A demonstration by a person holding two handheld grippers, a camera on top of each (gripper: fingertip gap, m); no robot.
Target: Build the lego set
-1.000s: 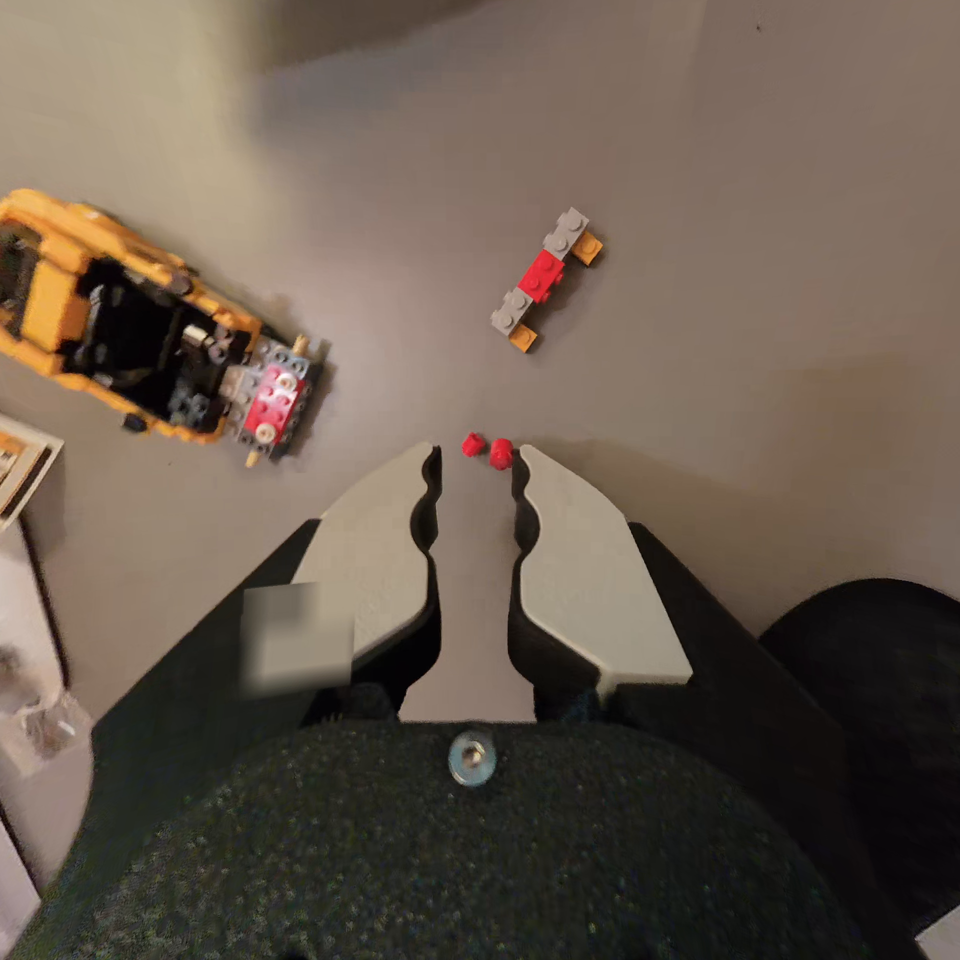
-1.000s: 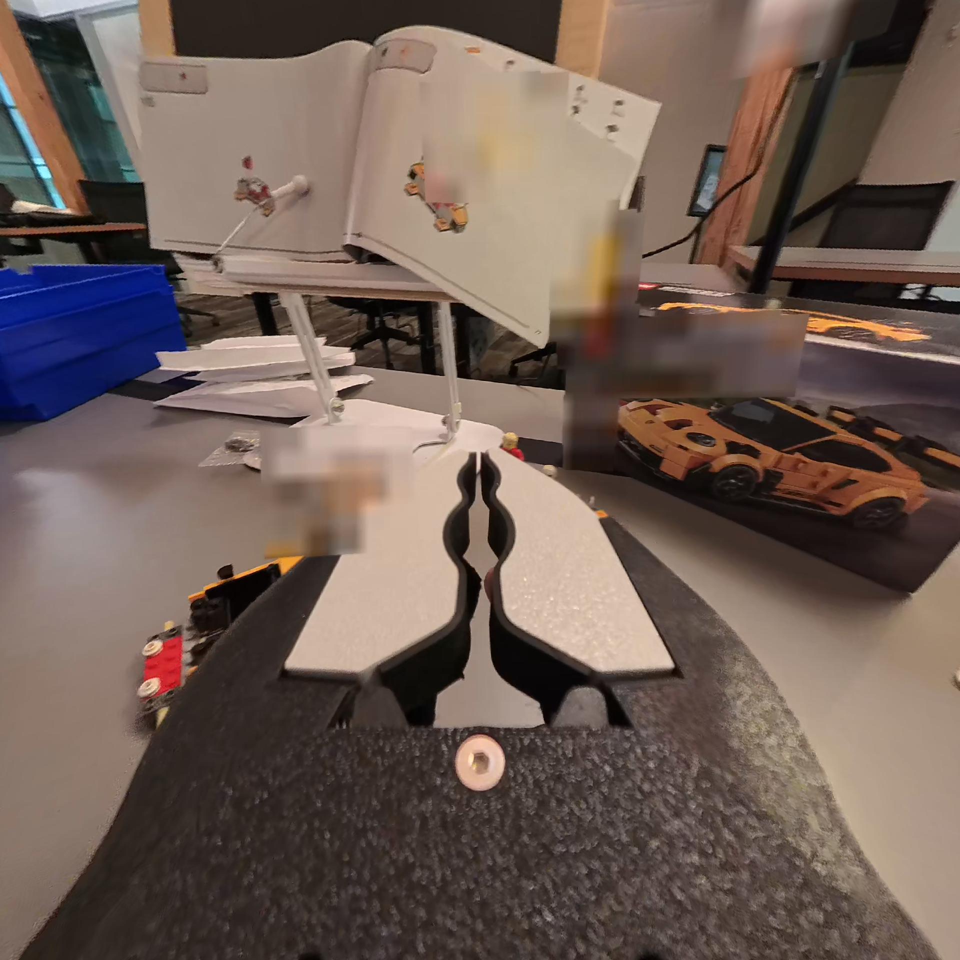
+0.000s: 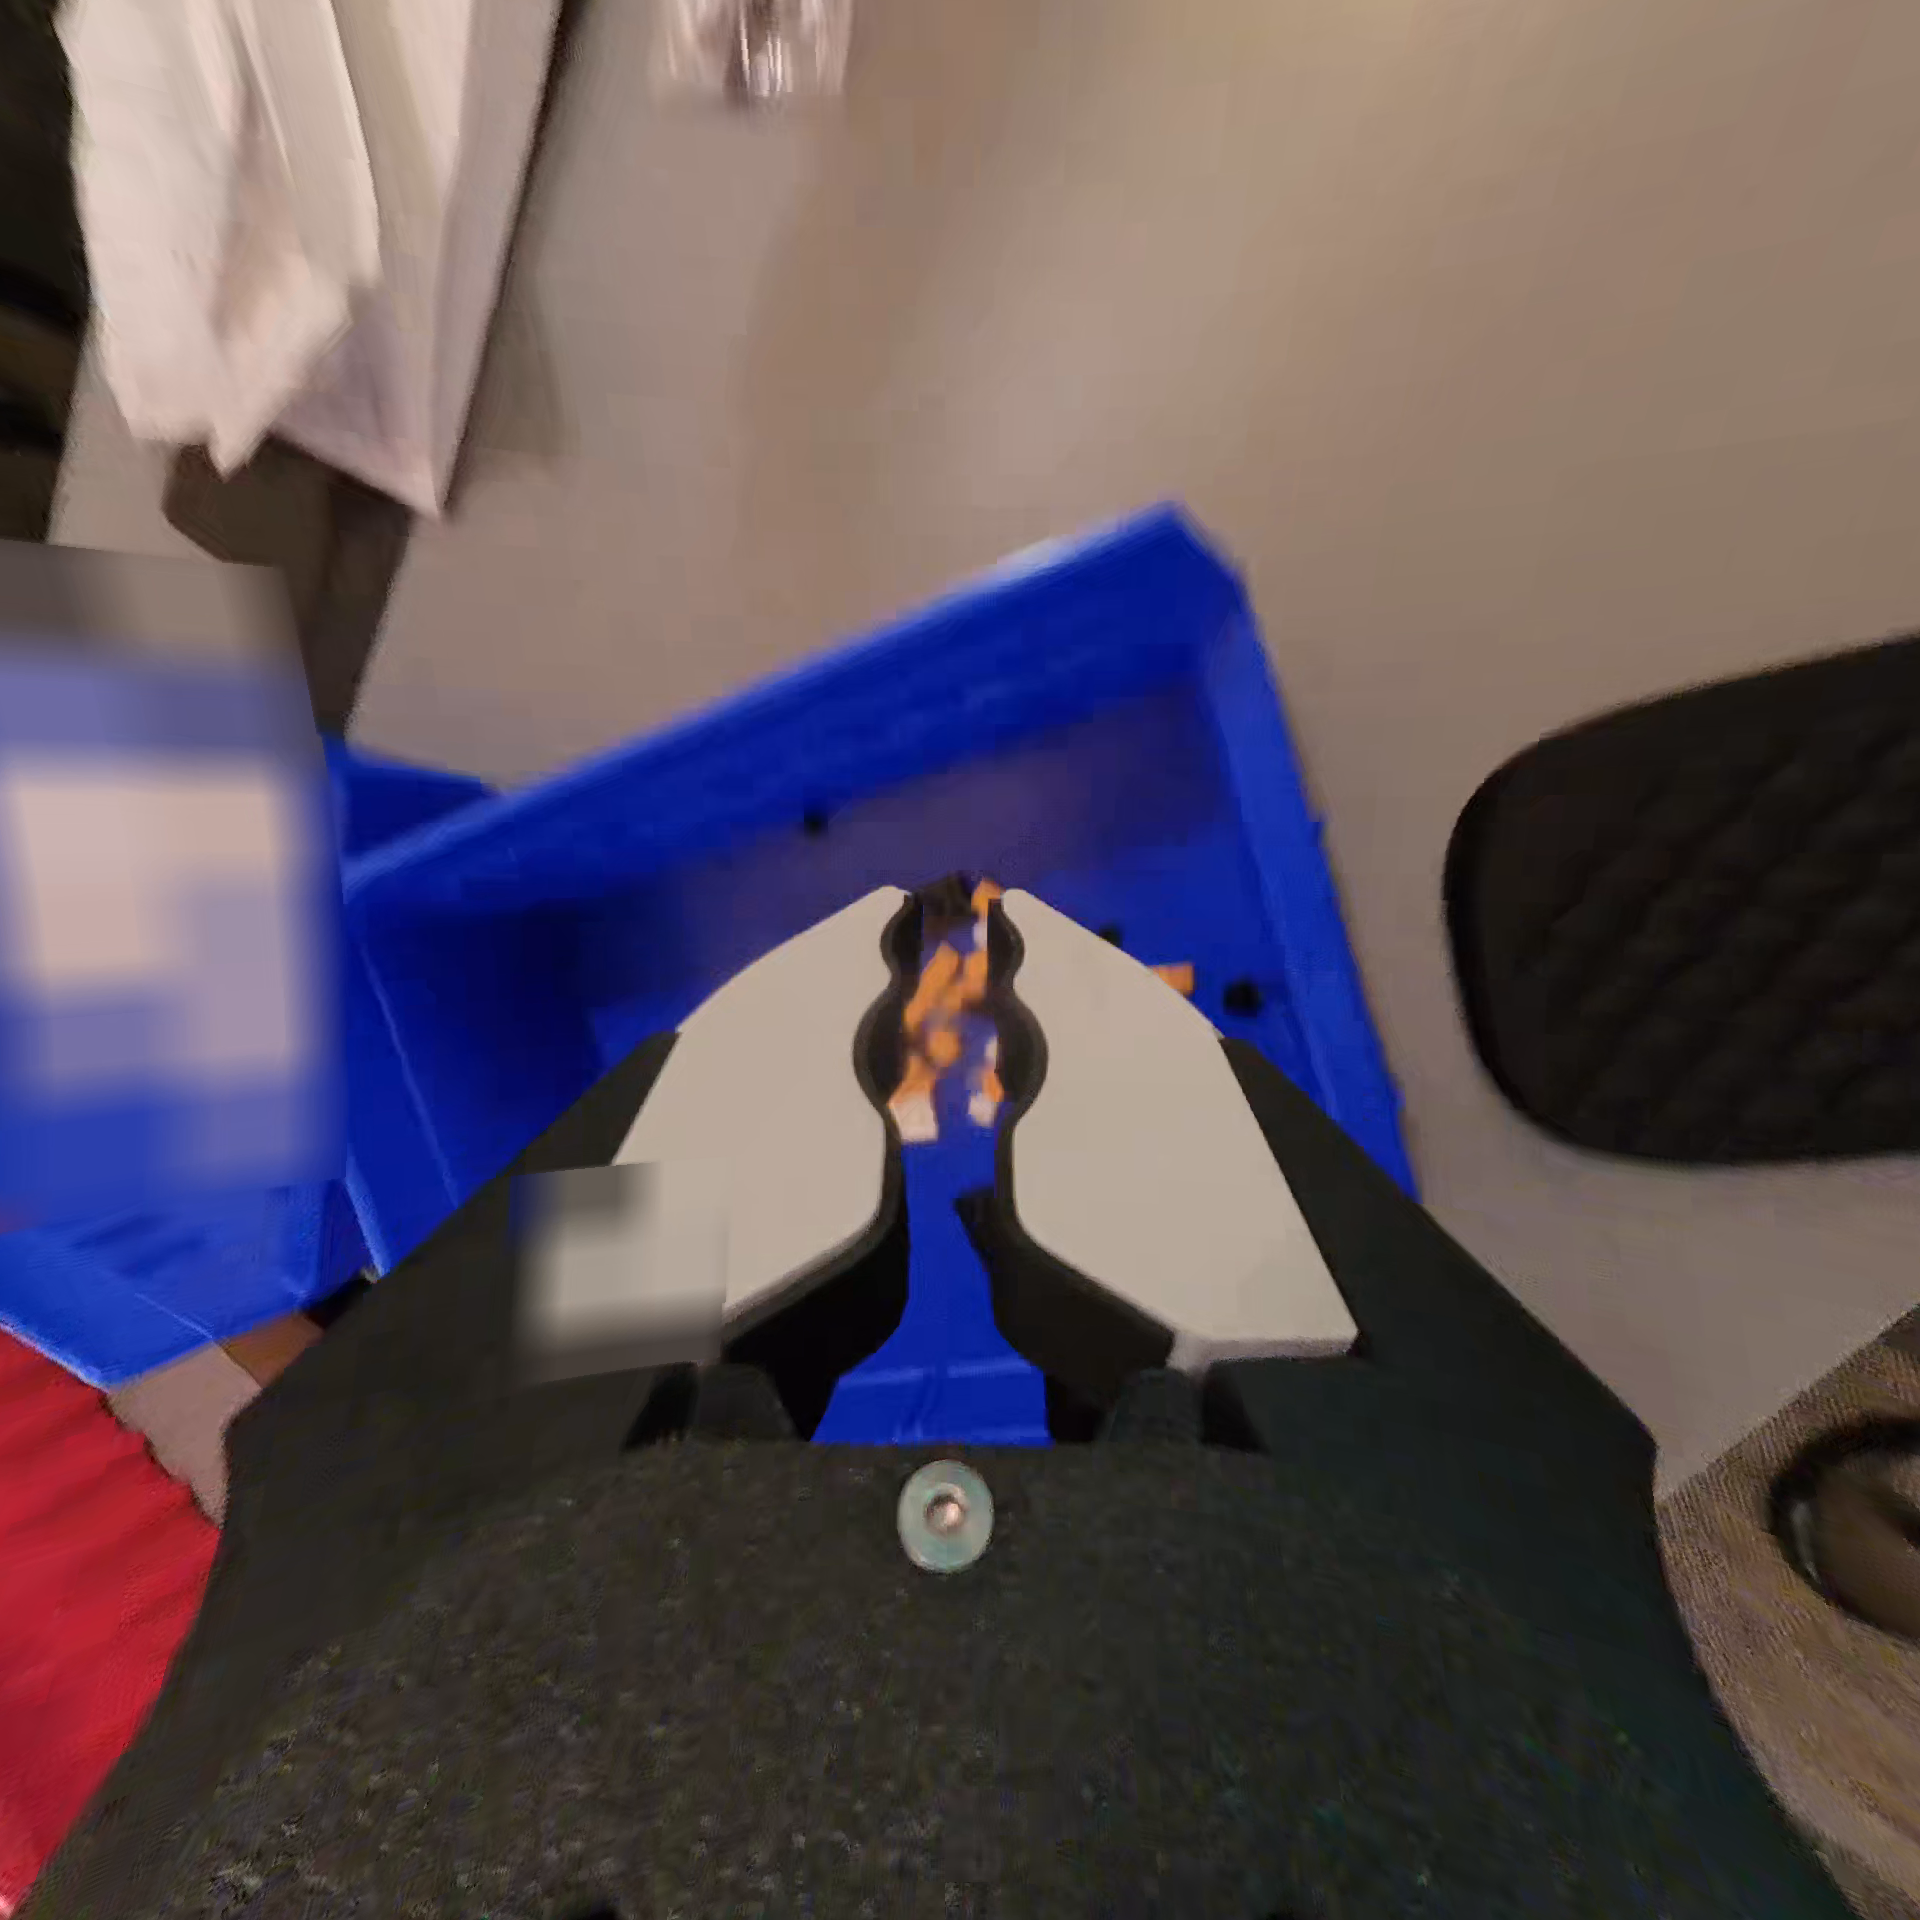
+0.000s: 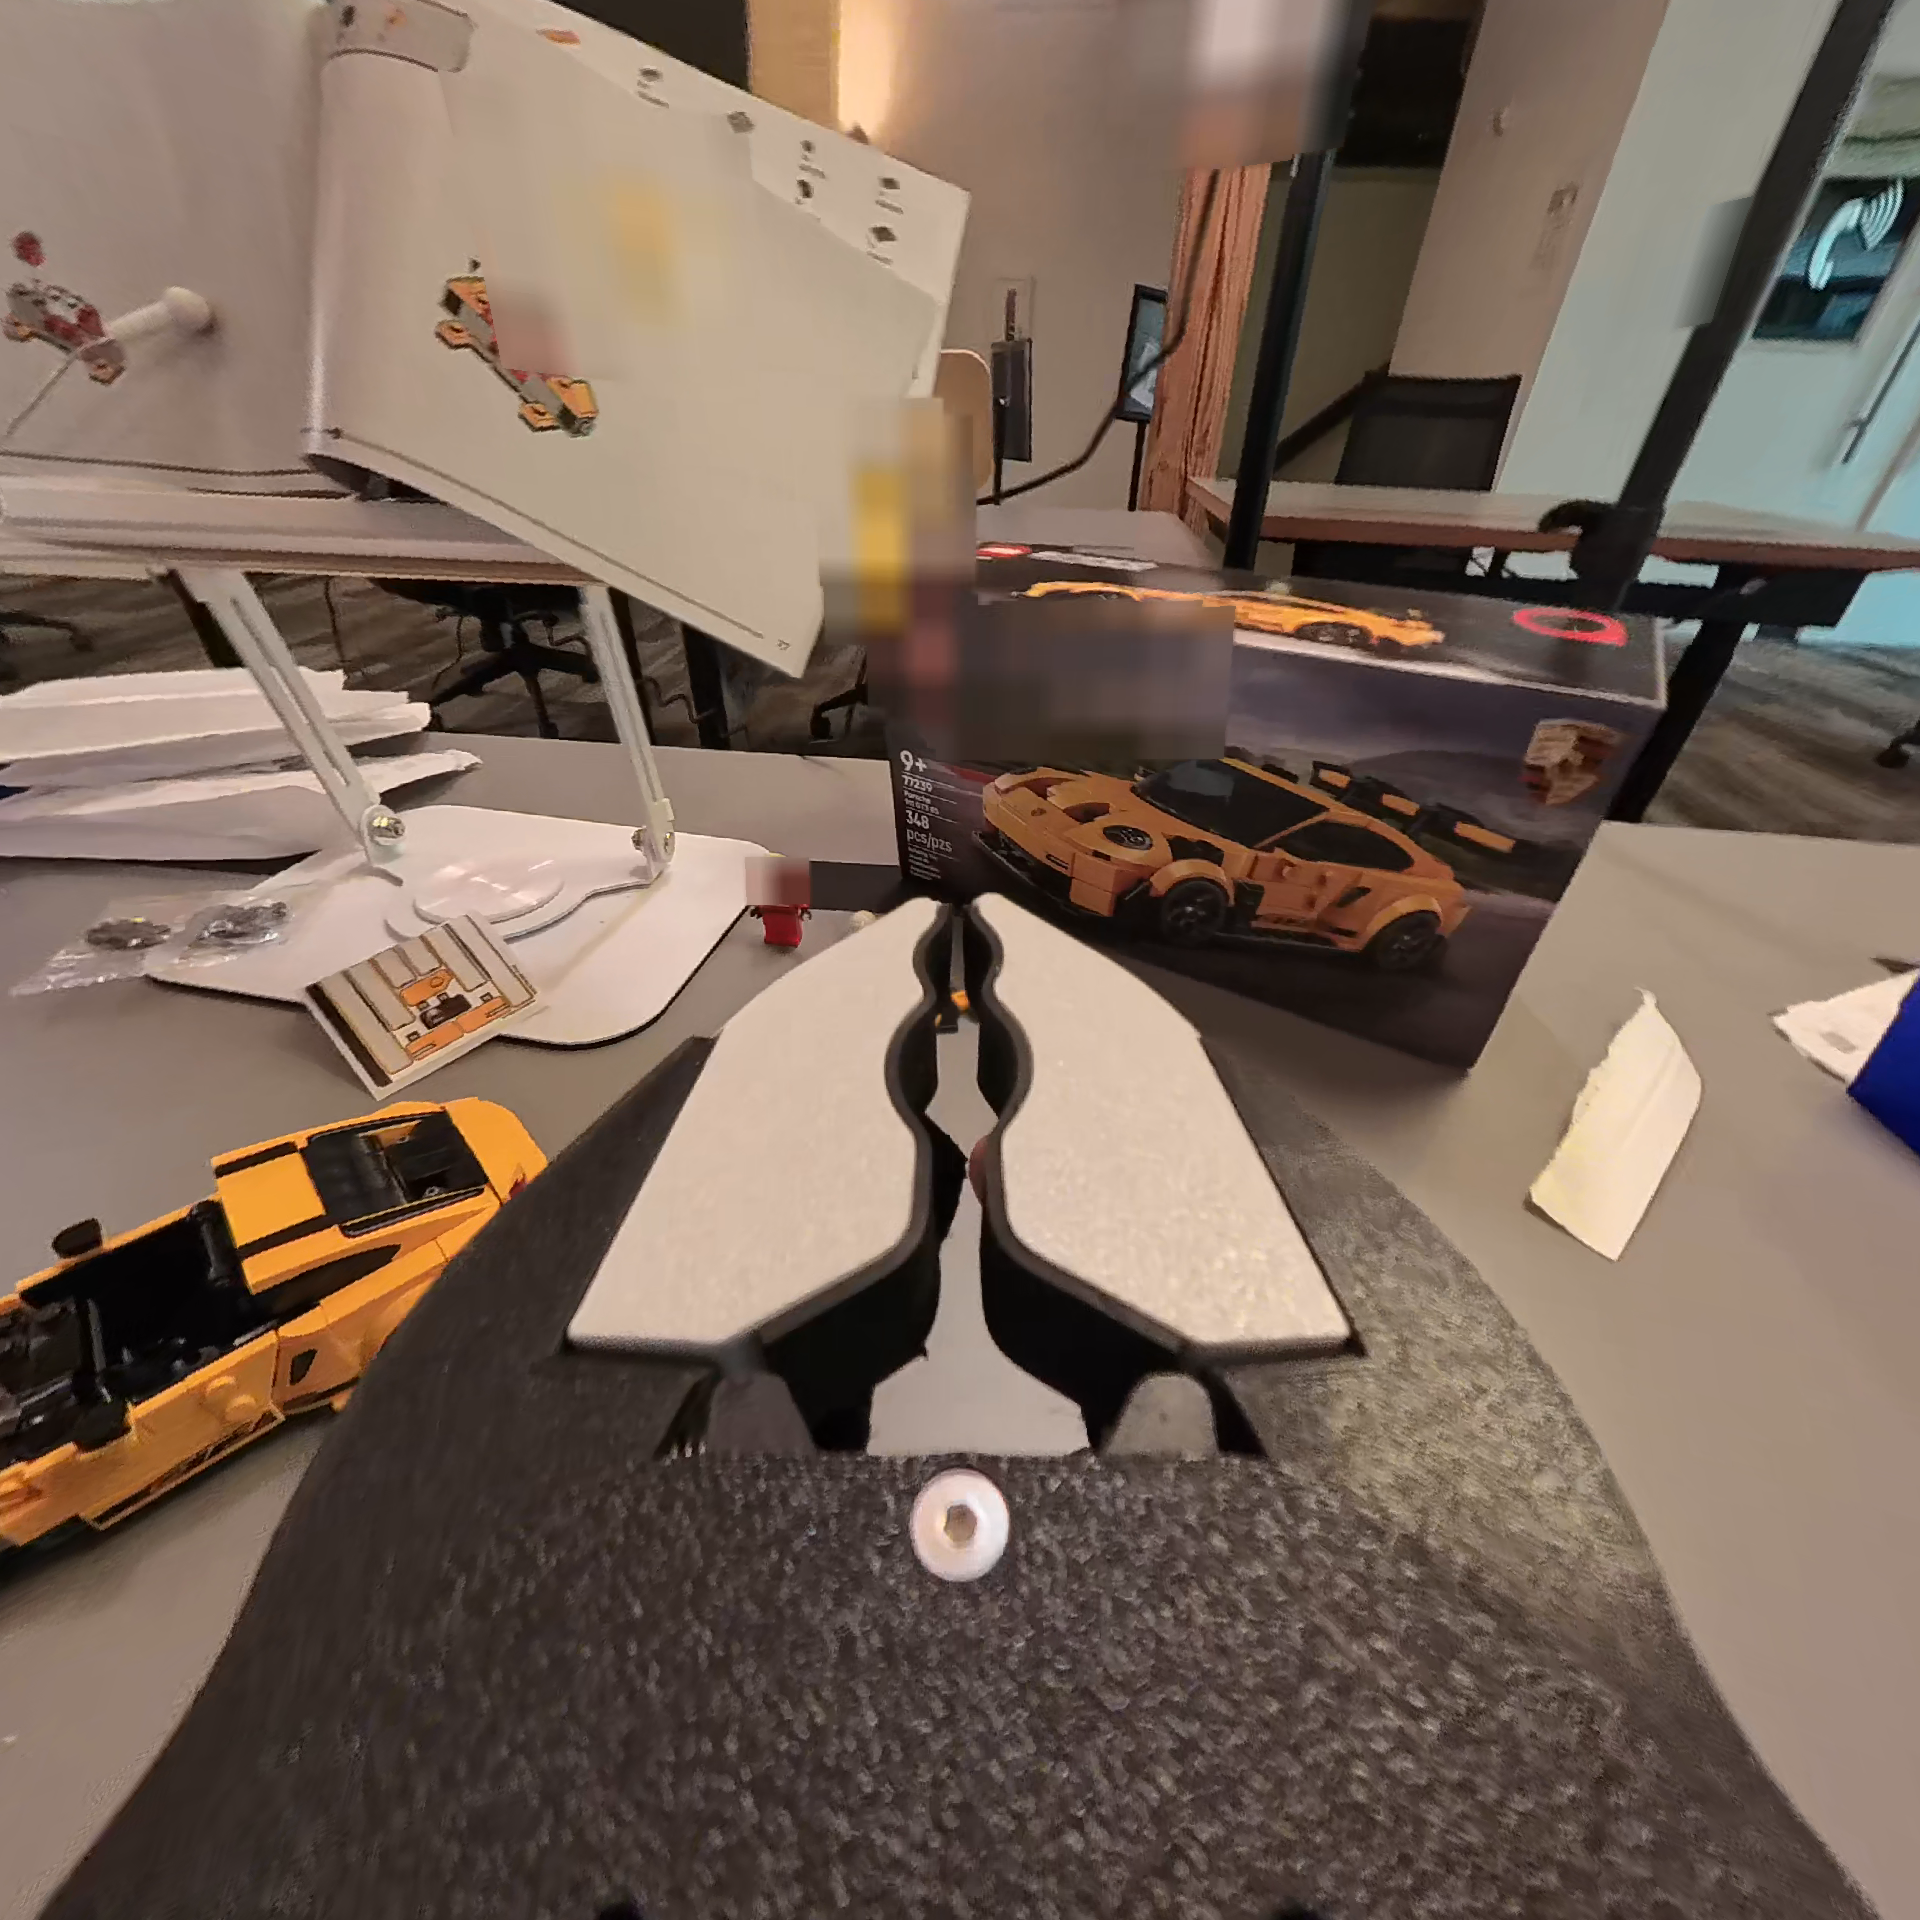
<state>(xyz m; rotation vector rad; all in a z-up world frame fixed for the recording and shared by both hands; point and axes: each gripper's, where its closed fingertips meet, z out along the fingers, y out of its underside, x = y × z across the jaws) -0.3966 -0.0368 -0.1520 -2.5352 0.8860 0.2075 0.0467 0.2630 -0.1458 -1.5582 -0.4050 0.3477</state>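
Left gripper (image 3: 954, 902) above blue bin (image 3: 1226, 665), slightly parted | right gripper (image 4: 958, 906) level, closed, empty

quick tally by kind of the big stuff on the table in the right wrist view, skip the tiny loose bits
lego car: 1
set box: 1
instruction booklet: 1
white stand: 1
sticker sheet: 1
clear parts bag: 1
total: 6

White print on set box (image 4: 1558, 790) front corner; tiny marks on instruction booklet (image 4: 675, 436) pages.
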